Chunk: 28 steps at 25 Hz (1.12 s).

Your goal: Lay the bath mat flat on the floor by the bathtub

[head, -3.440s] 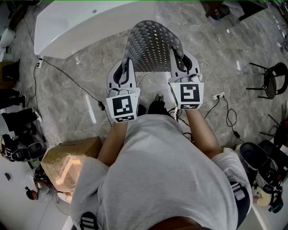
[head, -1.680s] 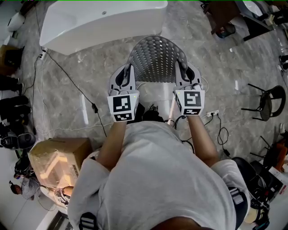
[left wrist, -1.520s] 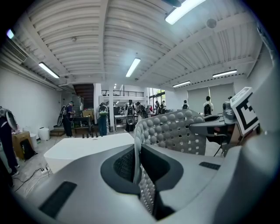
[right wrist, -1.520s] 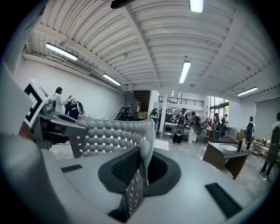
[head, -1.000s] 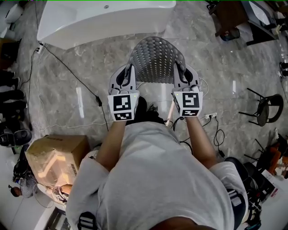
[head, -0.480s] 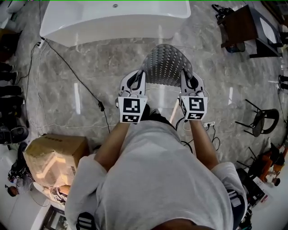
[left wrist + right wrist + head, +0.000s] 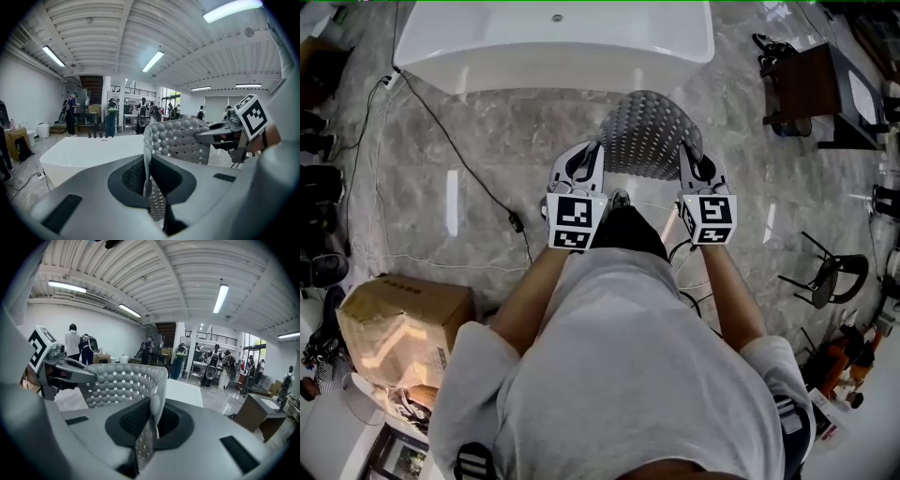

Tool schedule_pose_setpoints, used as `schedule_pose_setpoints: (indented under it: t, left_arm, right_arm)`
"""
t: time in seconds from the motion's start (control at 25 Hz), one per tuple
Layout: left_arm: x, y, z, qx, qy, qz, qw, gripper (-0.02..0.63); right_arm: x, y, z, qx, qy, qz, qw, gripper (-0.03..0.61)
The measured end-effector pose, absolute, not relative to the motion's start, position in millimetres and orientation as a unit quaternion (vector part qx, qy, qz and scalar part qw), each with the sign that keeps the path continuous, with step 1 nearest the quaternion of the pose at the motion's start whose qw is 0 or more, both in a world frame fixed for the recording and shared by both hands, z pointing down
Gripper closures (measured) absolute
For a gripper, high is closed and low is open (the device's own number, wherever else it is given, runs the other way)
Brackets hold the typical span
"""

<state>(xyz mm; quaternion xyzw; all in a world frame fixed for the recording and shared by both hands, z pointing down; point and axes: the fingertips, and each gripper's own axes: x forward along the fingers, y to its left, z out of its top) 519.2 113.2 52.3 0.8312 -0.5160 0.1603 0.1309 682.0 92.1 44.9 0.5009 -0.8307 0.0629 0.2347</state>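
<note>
Head view, perforated bath mat [image 7: 649,136], maybe rubber

The head view looks steeply down from above the person's shoulders onto the floor [image 7: 487,141], the bathtub [image 7: 553,42] along its top edge; each gripper view rides close behind its own jaws, facing out across the hall. All three share the bath mat [image 7: 649,136] and the bathtub.
</note>
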Motion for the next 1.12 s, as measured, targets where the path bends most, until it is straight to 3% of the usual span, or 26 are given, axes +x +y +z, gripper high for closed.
schedule_pose_setpoints:
  t: [0.52, 1.12]
  left_arm:
    - [500.5, 50.4, 82.6, 0.785, -0.572, 0.171, 0.163, 0.588]
    - [480.0, -10.3, 190.5, 0.69, -0.656, 0.177, 0.251, 0.588]
  right_arm:
    - [647.1, 5.0, 75.6, 0.422, -0.865, 0.044, 0.266, 0.555]
    - [619.4, -91.0, 185.7, 0.328, -0.897, 0.042, 0.293, 0.555]
